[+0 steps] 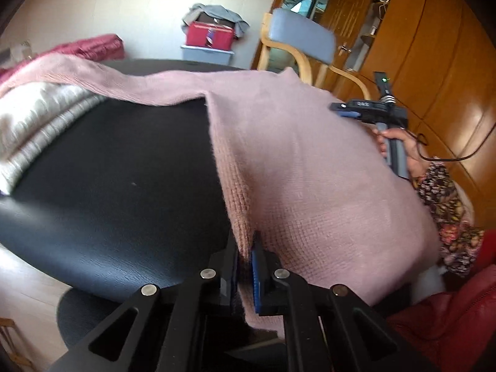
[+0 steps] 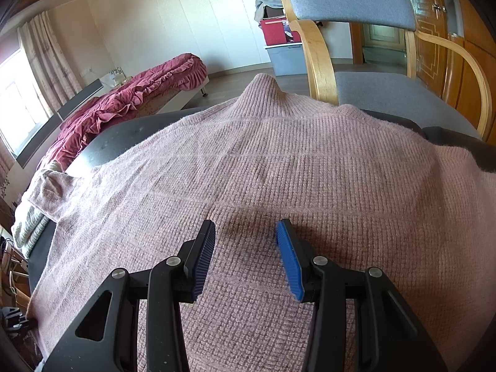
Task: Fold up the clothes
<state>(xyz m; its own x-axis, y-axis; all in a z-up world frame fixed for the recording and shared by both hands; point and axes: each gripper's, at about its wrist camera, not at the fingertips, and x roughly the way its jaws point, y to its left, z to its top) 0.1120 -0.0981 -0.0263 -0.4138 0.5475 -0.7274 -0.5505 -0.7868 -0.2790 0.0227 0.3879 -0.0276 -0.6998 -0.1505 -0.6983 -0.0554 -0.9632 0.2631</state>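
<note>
Pink knitted sweater (image 2: 263, 167) spread wide across a black round table (image 1: 117, 167), filling the middle of the right wrist view, high collar pointing toward the top centre, near a grey chair with wooden arms (image 2: 365, 55). One sleeve stretched toward the left edge of that view, end resting near a cream knit pile (image 2: 28, 226) at the table's left rim.

Left gripper (image 1: 246, 266), at the bottom centre of the left wrist view, clamped tight on the sweater's near side edge; pink knit pinched between the blue pad and the black finger, cloth rising from there in a slope toward the upper right. Bare black tabletop showing to the left of that lifted edge.

Right gripper (image 2: 246, 257), at the bottom centre of its own view, about half open, pads apart, nothing between them, poised just above the flat body of the sweater; contact with the knit not clear. Seen also at the right of the left wrist view, held in a hand (image 1: 400, 145) with a flowered sleeve.

Judged progress: early. Garment laid out and smoothed, one edge gripped, no fold yet visible in the body. Sides, sleeves and the final halving apparently all remaining. Cream pile at the upper left of the left wrist view looks already folded, perhaps finished work.
</note>
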